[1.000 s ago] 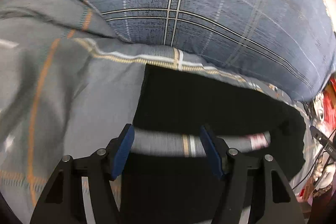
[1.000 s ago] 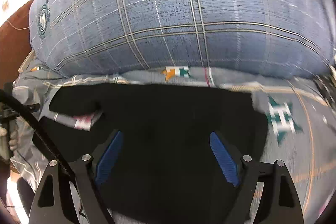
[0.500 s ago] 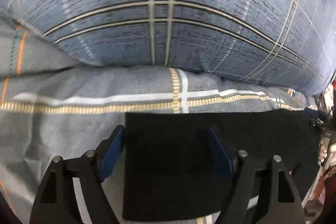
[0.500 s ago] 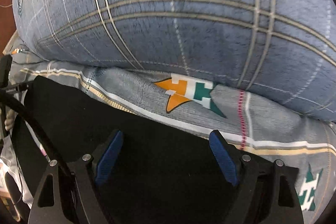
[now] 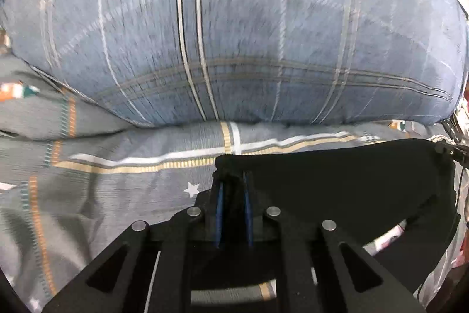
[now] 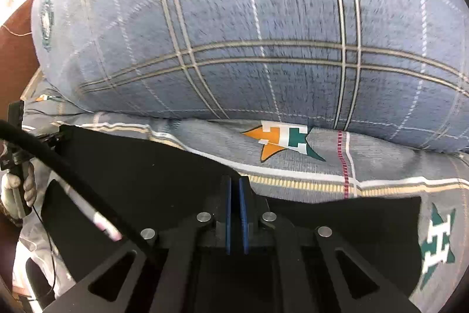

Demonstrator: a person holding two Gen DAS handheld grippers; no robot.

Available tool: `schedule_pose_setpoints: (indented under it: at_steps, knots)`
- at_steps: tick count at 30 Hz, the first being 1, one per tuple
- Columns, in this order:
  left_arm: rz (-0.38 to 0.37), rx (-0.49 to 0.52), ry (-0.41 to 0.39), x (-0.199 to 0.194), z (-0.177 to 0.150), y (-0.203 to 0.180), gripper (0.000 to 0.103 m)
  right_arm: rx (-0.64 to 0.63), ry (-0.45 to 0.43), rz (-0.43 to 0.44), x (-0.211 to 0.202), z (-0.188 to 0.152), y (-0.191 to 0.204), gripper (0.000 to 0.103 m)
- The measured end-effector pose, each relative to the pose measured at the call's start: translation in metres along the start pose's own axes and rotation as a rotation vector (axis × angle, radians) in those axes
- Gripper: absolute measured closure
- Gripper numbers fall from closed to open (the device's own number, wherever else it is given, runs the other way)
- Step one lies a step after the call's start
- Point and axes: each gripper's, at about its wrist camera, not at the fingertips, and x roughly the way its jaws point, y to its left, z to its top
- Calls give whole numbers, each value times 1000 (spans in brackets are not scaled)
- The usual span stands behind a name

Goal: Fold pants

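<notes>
pinching the black pants (image 5: 337,181) edge, both tongs (image 5: 233,181) (image 6: 234,184) have just closed.

Both tools share one build: the left gripper (image 5: 233,181) and right gripper (image 6: 234,184) each have matte black angular arms with triangular cut-outs, four round silver pivot pins, and narrow blue pads (image 6: 228,213) lining the fingers. A thick black cable (image 6: 67,166) curves across the right wrist view. At that view's left edge, a hand (image 6: 17,189) wears a whitish glove
</notes>
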Motion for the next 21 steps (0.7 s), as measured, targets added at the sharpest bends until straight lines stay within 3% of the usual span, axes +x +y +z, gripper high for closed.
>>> schedule_pose_setpoints:
  at_steps: [4,11,17,21]
  knots:
    - [18,42,-90,-46,-17,-12,91,8,-32,2,-29,-16,16,97]
    - [39,67,-201,-110,-82,-16,91,44,-63,44,-70,-88,40,97]
    - [80,79,-210,-136,-167,-11,91,98,-13,95,-77,-165,48,97]
    - [127,55,-146,-137,-215,1,91,167,24,90,-69,-208,43,97]
